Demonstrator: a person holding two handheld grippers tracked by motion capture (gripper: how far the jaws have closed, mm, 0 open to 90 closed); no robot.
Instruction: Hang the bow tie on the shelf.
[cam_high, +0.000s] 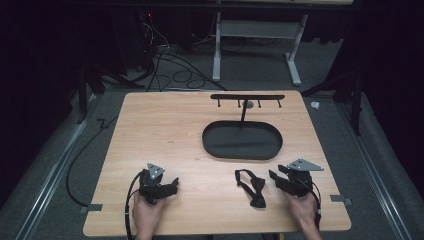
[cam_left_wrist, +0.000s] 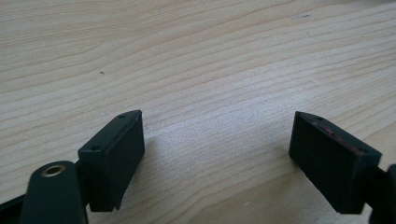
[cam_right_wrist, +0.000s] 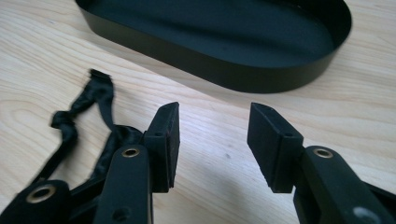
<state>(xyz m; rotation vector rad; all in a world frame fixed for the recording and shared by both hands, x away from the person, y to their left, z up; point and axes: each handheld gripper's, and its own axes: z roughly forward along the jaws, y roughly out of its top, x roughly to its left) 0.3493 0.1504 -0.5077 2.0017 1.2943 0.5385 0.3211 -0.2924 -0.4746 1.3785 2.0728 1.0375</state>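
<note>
Tabletop (cam_high: 165, 130): one light wood slab, carries everything. Bare on my left half, so my left hand just parks there.

Oval tray (cam_high: 242, 141): one, black, low wall, right of centre toward the far edge. Reads to me as the catch base of the rack, placed so whatever hangs above drops into it.

Hook rack (cam_high: 247, 97): one black bar on a single post rising from the tray's far side, parallel to the far edge. I count four small hooks under it, though they're tiny from the high view. Likely target for hanging the tie by its strap.

Right gripper (cam_high: 274, 176): near the near-right corner, angled toward the tie. Jaws apart with nothing between them, bare wood in the gap; the tie lies just outside one jaw (cam_right_wrist: 163, 140). Not gripping yet, lined up for a pick.

Left gripper (cam_high: 172, 184): near edge, left of centre, jaws spread wide over bare wood, released, holding nothing. Idle standby, I'd say.

Bow tie (cam_high: 255, 187): one, black, flat on the tabletop near the near edge, just beside my right gripper, well short of the tray. Strap loops off toward the tray side, the easiest part to hook.

Count: two grippers, one tray, one rack, four hooks, one tie.
</note>
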